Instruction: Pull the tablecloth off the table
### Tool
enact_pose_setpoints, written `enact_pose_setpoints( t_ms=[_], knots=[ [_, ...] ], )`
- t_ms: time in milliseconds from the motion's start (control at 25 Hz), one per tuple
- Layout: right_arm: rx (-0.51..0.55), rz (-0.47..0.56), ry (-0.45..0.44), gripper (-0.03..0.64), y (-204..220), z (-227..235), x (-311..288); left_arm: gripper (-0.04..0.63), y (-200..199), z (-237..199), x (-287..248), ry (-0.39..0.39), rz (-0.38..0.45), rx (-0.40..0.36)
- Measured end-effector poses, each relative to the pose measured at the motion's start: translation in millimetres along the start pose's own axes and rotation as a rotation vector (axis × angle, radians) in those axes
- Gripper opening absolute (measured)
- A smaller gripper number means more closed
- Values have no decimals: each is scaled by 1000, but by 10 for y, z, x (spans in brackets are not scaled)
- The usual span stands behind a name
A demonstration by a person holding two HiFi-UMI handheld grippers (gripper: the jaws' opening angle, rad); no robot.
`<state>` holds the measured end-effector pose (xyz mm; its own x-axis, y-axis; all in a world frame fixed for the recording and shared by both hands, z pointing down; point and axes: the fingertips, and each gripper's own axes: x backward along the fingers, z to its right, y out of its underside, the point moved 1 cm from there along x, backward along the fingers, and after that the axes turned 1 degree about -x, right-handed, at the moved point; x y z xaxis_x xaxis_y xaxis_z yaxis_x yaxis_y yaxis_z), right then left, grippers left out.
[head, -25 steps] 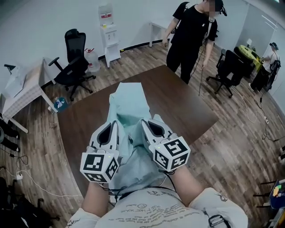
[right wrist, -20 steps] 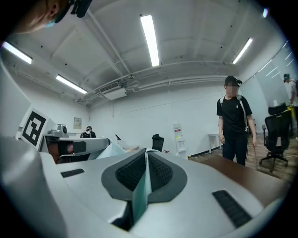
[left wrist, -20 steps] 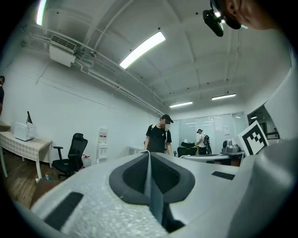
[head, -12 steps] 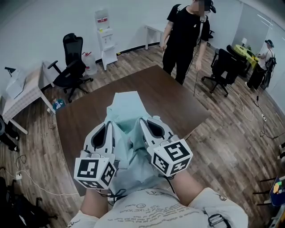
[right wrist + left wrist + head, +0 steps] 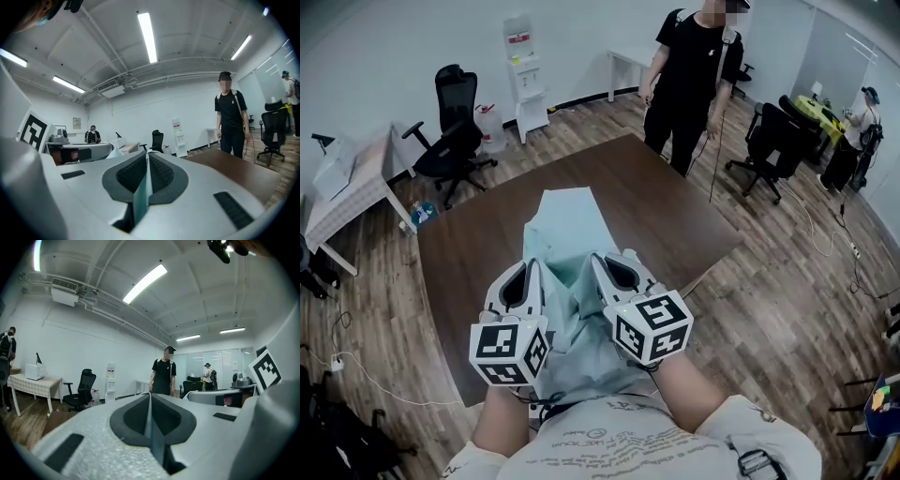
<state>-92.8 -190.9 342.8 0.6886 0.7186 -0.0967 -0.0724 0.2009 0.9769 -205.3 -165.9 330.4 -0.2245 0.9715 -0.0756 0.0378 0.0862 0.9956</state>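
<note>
The pale green tablecloth point(image 5: 567, 220) lay bunched in a narrow strip down the middle of the brown table point(image 5: 675, 211). Its near end hung off the near edge toward the person. The left gripper point(image 5: 528, 269) and the right gripper point(image 5: 607, 260) sat side by side there, each clenched tight on a thin fold of the cloth. A person in black point(image 5: 689, 75) stood beyond the table's far corner.

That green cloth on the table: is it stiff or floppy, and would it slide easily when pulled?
Probably floppy: the tablecloth is bunched into folds near the grippers. Likely thin and light: the left gripper and right gripper pinch it with jaws almost together. It should slide easily over the smooth table.
</note>
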Motion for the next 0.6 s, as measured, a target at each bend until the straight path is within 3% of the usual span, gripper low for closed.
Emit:
enact_pose_setpoints(
  t_ms=[600],
  knots=[
    [-10, -7, 4, 14, 32, 39, -92, 11, 51, -54, -78, -2, -21, -3]
  ],
)
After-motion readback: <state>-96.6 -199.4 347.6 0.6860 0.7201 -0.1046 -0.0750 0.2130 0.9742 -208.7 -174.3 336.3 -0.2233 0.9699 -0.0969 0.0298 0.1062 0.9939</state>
